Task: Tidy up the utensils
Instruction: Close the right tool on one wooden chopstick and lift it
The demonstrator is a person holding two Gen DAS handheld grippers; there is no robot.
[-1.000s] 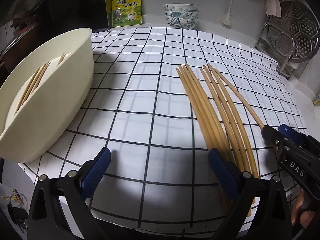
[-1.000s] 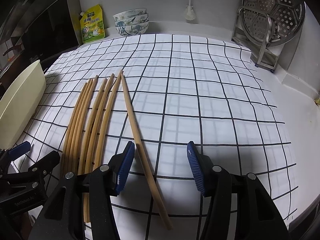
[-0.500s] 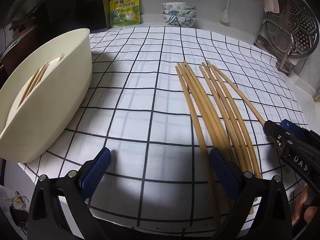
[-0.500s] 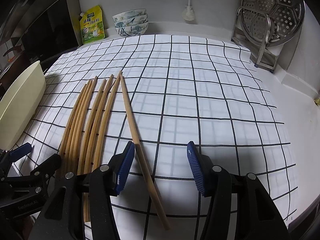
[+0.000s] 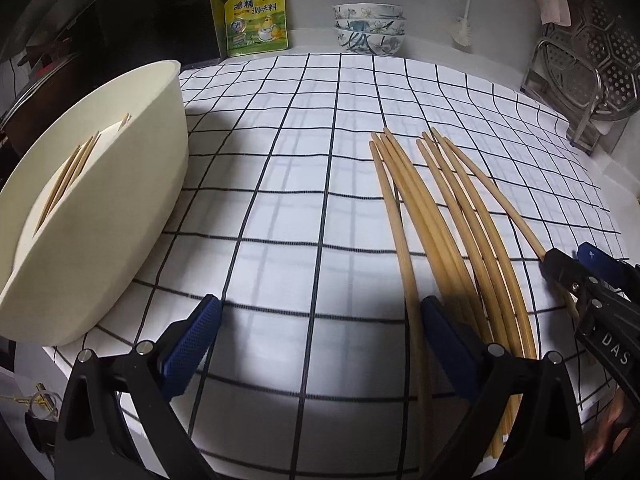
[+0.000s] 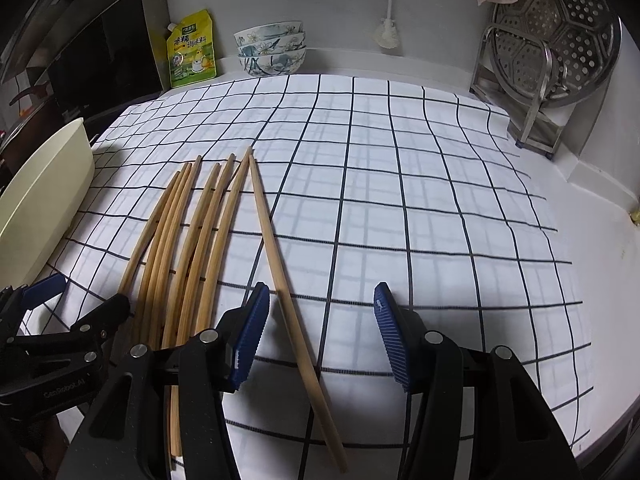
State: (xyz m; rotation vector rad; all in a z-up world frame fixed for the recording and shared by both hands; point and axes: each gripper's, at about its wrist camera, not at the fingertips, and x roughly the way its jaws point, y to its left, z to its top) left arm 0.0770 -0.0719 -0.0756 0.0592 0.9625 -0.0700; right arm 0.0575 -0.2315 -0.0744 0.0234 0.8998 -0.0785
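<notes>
On the checked cloth, loose chopsticks lie fanned side by side; one chopstick lies slightly apart at their right edge. Right gripper: jaws apart, that single chopstick running between the fingers. Left gripper: jaws apart, holding nothing, its right finger over the bundle's near ends. Cream tub at far left of the cloth holds more chopsticks.

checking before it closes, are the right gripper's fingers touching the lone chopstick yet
Apart. The right wrist view shows the right gripper open, with checked cloth visible between each pad and the lone chopstick.
</notes>
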